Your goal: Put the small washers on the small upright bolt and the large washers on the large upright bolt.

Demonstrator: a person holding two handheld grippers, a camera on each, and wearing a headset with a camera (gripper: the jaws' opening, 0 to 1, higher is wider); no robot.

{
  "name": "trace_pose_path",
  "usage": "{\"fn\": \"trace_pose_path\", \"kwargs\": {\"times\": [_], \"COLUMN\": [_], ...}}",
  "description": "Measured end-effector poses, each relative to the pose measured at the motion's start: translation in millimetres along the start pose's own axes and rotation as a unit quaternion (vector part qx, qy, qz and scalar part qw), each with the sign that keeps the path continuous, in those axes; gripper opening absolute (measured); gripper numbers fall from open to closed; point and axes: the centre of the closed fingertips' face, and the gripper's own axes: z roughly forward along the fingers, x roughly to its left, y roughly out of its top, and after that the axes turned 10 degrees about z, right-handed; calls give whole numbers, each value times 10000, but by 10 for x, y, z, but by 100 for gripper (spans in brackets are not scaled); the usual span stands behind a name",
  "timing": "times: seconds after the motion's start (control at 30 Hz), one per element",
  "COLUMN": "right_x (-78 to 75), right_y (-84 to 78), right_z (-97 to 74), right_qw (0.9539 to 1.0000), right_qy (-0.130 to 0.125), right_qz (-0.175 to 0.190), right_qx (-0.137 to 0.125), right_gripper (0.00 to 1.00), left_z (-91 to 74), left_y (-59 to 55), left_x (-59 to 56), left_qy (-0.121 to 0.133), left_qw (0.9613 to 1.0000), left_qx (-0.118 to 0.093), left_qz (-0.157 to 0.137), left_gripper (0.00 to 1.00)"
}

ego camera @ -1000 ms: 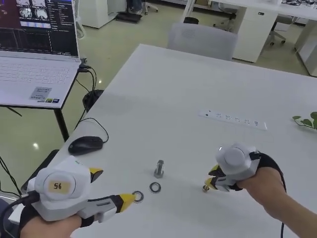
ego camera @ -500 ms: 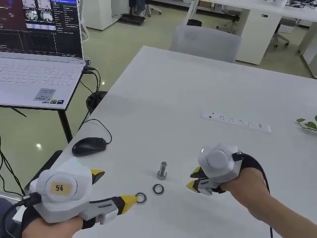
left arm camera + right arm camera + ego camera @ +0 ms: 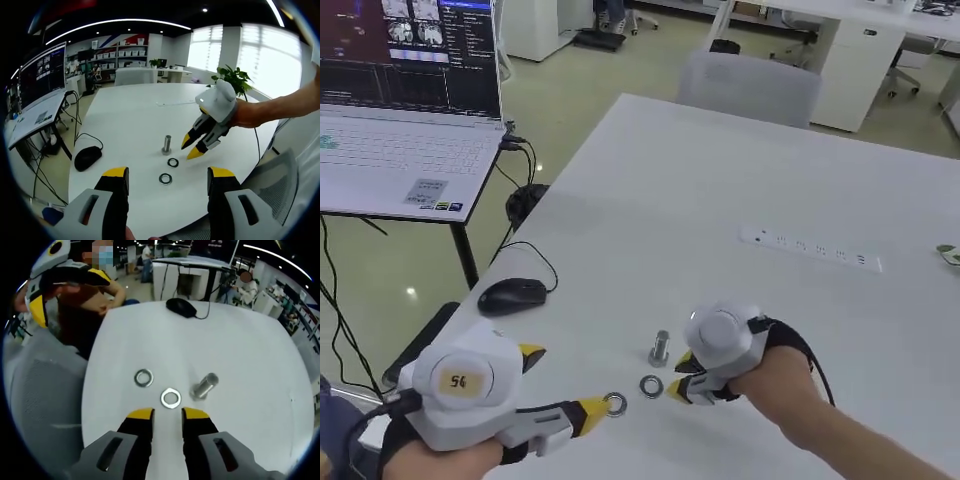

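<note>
steel on white: two washers lying flat on the tabletop (image 3: 720,200), and one upright hex bolt (image 3: 660,348) standing among them. washer by the bolt (image 3: 651,385) just beside its base, not touching; outer washer (image 3: 615,404) a little further off, toward the left gripper (image 3: 565,385). no telling small from large, both alike in size from here. right gripper (image 3: 168,415) angled down at the washer by the bolt, yellow fingertips (image 3: 141,414) a narrow gap apart and pinching nothing, seemingly narrowed to nip that thin ring by its edge. left gripper low behind the outer washer, jaws spread wide and empty, probably held open and near so as to take that one in turn. nothing threaded on the bolt yet. likely awkward, lifting a flat ring off a smooth top: apt to slide rather than rise.
</note>
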Motion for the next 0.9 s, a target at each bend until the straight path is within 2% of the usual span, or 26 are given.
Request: {"fn": "trace_pose_path", "kwargs": {"times": [0.13, 0.43, 0.73, 0.9], "right_x": [-35, -56, -74, -80], "right_y": [-21, -33, -78, -39], "right_z": [134, 350, 436, 446], "right_qw": [9999, 9997, 9995, 9996], "right_qy": [7, 75, 36, 53], "right_qz": [66, 121, 15, 56], "right_qx": [109, 176, 319, 254], "right_gripper": [28, 28, 29, 29], "left_z": [33, 78, 66, 60], "left_y": [21, 54, 27, 16], "left_x": [14, 26, 38, 17], "left_qy": [-26, -44, -1, 3], "left_qw": [10000, 10000, 10000, 10000], "left_qx": [-8, 3, 27, 37], "left_qz": [0, 51, 12, 5], "left_gripper": [63, 64, 63, 63]}}
